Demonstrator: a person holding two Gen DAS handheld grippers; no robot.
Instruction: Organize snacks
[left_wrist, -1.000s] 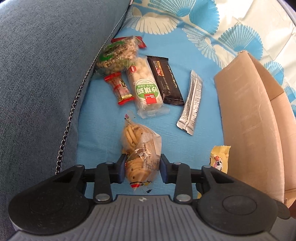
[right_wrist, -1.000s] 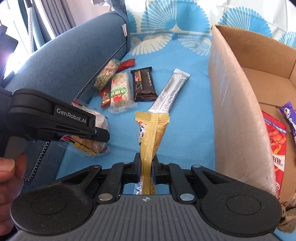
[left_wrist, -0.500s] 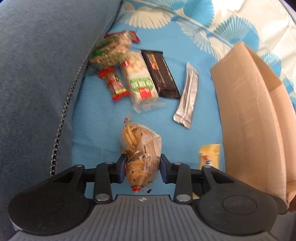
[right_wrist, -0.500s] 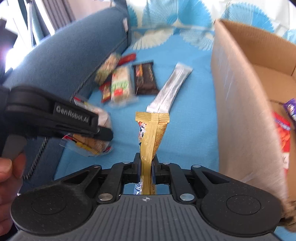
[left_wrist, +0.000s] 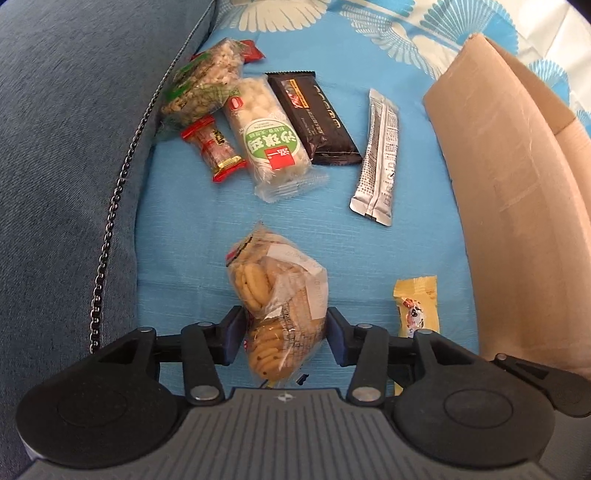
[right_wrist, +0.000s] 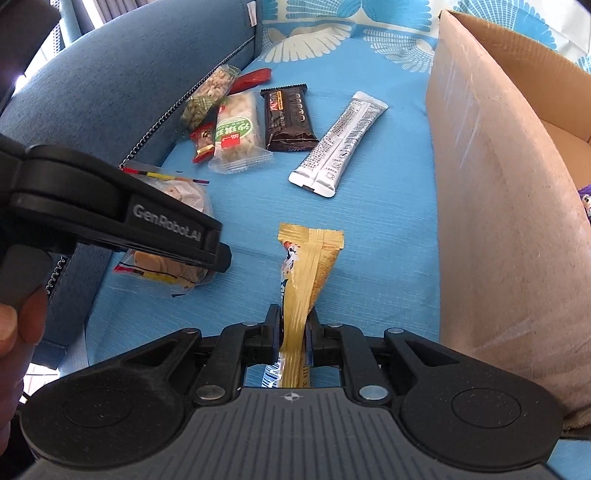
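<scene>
In the left wrist view, the left gripper is clamping its jaws on a clear cookie bag, held left of the cardboard box. In the right wrist view, the right gripper is pinching a yellow snack packet with jaws nearly closed, just left of the box wall.

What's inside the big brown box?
Only a corner of the cardboard box interior shows: bare cardboard floor and a bit of a purple wrapper at the edge. Its tall near wall hides the rest.
</scene>
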